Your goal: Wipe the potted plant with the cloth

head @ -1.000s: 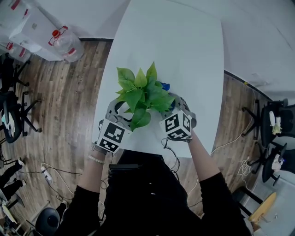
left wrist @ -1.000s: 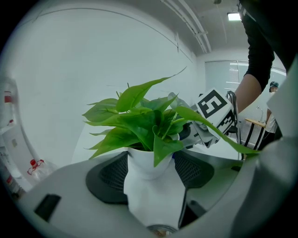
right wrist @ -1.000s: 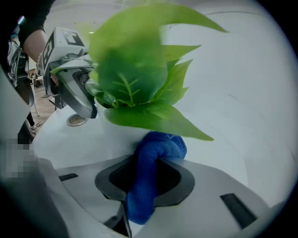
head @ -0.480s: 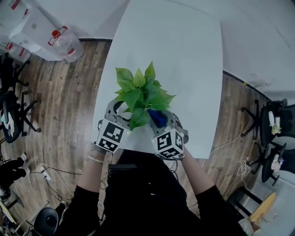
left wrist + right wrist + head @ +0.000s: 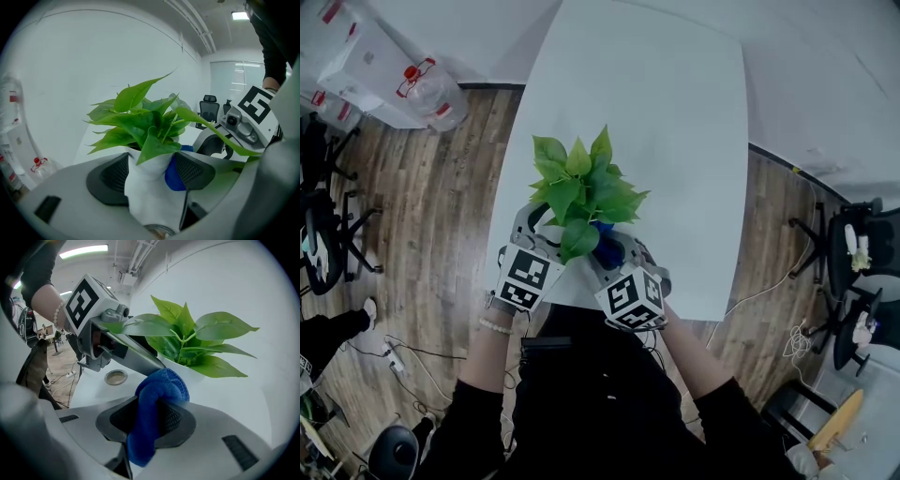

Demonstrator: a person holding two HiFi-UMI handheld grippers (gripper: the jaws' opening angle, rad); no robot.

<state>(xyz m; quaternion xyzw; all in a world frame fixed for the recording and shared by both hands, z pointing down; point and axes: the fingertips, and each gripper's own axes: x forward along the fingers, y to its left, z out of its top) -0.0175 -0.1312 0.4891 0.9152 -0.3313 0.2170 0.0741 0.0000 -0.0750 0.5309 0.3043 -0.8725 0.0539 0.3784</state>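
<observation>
Head view gives layout only: potted plant [image 5: 581, 183] sits near the front edge of the white table [image 5: 675, 112], with left gripper [image 5: 548, 225] and right gripper [image 5: 607, 251] tucked under the leaves, tips hidden. Left gripper view fills that in: jaws wide apart, ribbed black pads clamped either side of the smooth white pot [image 5: 152, 185]. Right gripper view: jaws pinched on folded blue cloth [image 5: 157, 399], fuzzy knit, lying against the pot's side; also a small round disc [image 5: 116, 377] on the table, which head view doesn't show. Writing: only square black-and-white markers on the cubes; clear jug [image 5: 427, 89] has red labels, print unreadable.
</observation>
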